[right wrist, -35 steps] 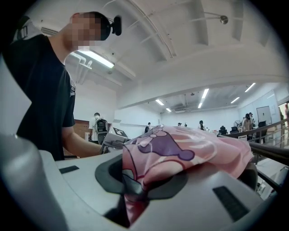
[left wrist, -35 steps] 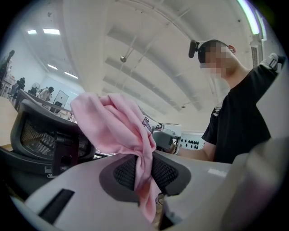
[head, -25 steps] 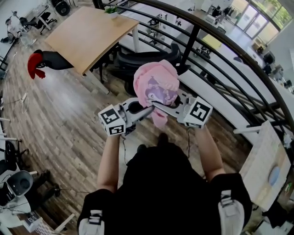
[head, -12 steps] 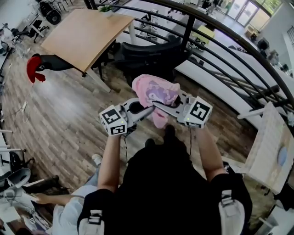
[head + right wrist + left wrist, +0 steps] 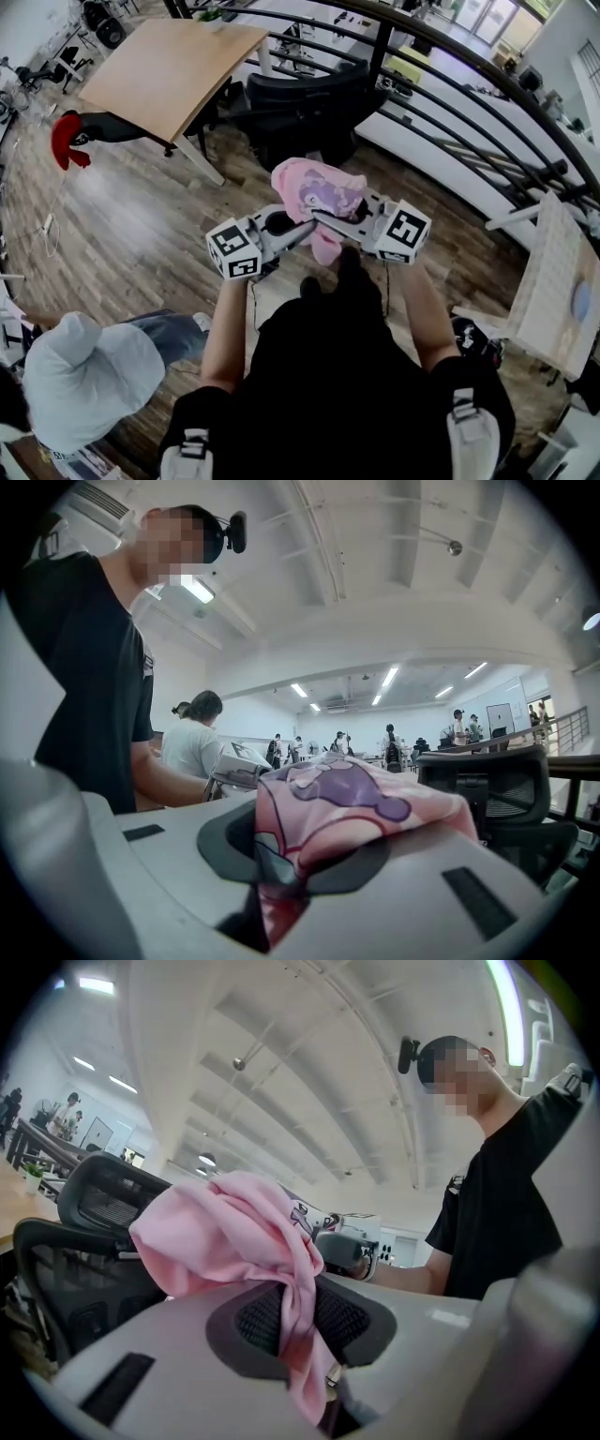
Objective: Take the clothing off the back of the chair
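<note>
Black short-sleeved T-shirt, grey shoulder straps

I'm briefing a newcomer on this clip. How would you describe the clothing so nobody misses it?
Find the wood-plank floor before the black mesh office chair. Above it, the left gripper and right gripper both pinch a bunched pink fabric garment. Its purple cartoon print sets it apart.

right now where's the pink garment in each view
Head view: pink garment centre, between left gripper and right gripper.
Left gripper view: pink garment centre-left, pinched in the jaws.
Right gripper view: pink garment centre, pinched in the jaws.
Shared landmark: black office chair.
</note>
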Motion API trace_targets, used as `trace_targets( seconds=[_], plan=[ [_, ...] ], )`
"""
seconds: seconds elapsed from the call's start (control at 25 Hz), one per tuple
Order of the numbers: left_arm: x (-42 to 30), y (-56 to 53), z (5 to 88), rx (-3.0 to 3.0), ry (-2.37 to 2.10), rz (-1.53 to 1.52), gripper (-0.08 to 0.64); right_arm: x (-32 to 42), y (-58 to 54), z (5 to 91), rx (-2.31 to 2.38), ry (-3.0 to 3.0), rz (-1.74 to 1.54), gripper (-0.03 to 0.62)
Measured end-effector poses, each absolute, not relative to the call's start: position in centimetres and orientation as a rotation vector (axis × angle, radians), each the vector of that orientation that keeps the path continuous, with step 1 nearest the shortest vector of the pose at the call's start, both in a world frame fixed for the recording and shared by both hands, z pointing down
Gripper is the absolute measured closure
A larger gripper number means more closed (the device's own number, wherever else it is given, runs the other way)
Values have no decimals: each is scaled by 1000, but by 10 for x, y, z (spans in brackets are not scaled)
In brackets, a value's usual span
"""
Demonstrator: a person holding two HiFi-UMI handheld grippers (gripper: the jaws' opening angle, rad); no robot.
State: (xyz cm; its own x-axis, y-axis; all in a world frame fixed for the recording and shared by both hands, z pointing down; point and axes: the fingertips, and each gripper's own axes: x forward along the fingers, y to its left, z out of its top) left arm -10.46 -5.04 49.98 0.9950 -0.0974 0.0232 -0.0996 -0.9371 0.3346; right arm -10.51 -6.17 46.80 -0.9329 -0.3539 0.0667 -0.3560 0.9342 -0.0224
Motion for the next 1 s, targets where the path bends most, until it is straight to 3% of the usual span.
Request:
trace_targets(
  seconds=[1.0],
  plan=[
    [-108,-41,513,2757,-107,50,495,-110,-54,478,622,-2999,183,517]
  ],
)
